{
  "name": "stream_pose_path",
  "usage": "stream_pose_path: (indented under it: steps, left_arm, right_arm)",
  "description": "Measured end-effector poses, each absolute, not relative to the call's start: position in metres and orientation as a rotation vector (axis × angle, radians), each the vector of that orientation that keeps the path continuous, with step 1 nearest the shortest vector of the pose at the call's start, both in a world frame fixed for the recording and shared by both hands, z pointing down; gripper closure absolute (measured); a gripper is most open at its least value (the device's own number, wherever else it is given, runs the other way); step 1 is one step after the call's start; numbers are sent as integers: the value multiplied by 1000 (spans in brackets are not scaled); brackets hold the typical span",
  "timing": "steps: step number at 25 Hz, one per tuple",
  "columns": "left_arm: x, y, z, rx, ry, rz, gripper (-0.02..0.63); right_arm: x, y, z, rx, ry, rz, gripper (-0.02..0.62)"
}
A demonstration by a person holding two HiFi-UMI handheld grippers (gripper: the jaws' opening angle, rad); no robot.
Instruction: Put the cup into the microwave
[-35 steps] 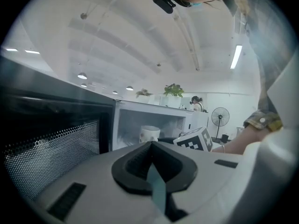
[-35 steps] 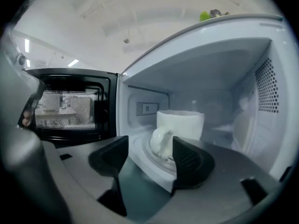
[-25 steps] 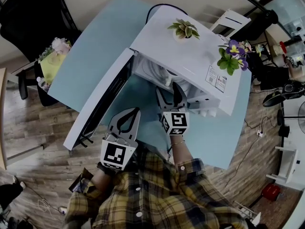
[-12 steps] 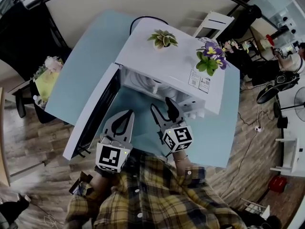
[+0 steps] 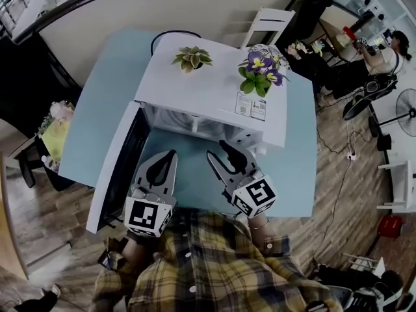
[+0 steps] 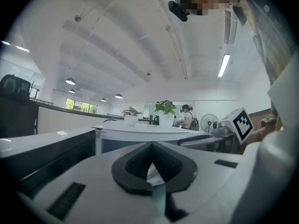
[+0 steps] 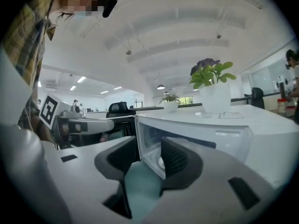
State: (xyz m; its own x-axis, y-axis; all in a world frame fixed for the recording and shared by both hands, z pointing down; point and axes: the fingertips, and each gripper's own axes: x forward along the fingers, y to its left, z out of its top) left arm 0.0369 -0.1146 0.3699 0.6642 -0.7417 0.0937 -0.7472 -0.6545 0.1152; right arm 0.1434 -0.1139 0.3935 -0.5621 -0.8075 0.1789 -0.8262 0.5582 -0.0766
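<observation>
The white microwave (image 5: 208, 86) stands on the blue table (image 5: 188, 174), its door (image 5: 120, 168) swung open to the left. A white rounded thing (image 7: 161, 163) shows low inside the cavity; I cannot tell whether it is the cup. My right gripper (image 5: 220, 153) (image 7: 147, 160) hangs in front of the cavity mouth, clear of it. It is open, and its jaws have just been closing with nothing between them. My left gripper (image 5: 169, 156) (image 6: 151, 148) hovers beside the door with its fingertips together, holding nothing.
A small succulent (image 5: 192, 58) and a pot of purple flowers (image 5: 260, 70) sit on top of the microwave. A white chair (image 5: 266, 25) stands behind the table, a dark chair (image 5: 52, 132) to its left. A person (image 5: 383, 44) sits far right near a fan (image 5: 406, 109).
My right gripper has drawn back out of the microwave's mouth toward me and risen. The left gripper has risen a little. The head view has swung, so the microwave sits further left in it.
</observation>
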Motion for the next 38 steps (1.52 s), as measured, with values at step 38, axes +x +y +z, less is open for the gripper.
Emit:
stream_pose_path:
  steps: [38]
  left_arm:
    - [29, -111, 365, 2757, -1125, 112, 614]
  right_arm:
    - [187, -95, 354, 1648, -2590, 225, 594]
